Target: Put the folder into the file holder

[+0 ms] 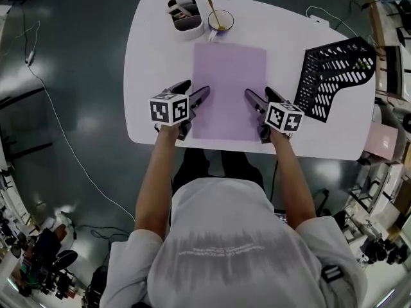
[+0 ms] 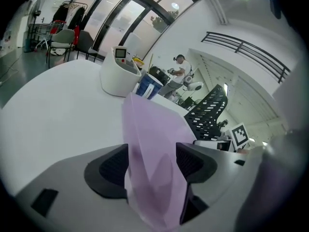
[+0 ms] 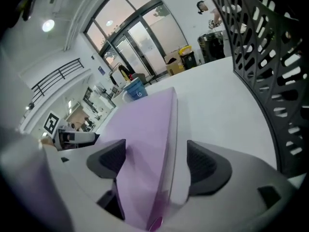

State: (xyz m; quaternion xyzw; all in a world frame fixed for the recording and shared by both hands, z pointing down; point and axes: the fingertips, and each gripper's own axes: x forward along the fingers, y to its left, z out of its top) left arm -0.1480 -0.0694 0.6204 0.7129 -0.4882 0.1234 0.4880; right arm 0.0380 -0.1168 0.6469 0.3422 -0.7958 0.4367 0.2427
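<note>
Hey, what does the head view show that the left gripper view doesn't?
Only the head view: the person's forearms and the left gripper from outside, marker cube included. Only the left gripper view: the edge of the purple folder between its open jaws, glass doors and a distant person. Both: that folder, the black file holder, the white organizer and the white table.

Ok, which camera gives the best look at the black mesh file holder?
The head view: the black perforated file holder shows whole and unobstructed. The right gripper view catches only a close slice of its wall; the left gripper view shows it small and far off.
</note>
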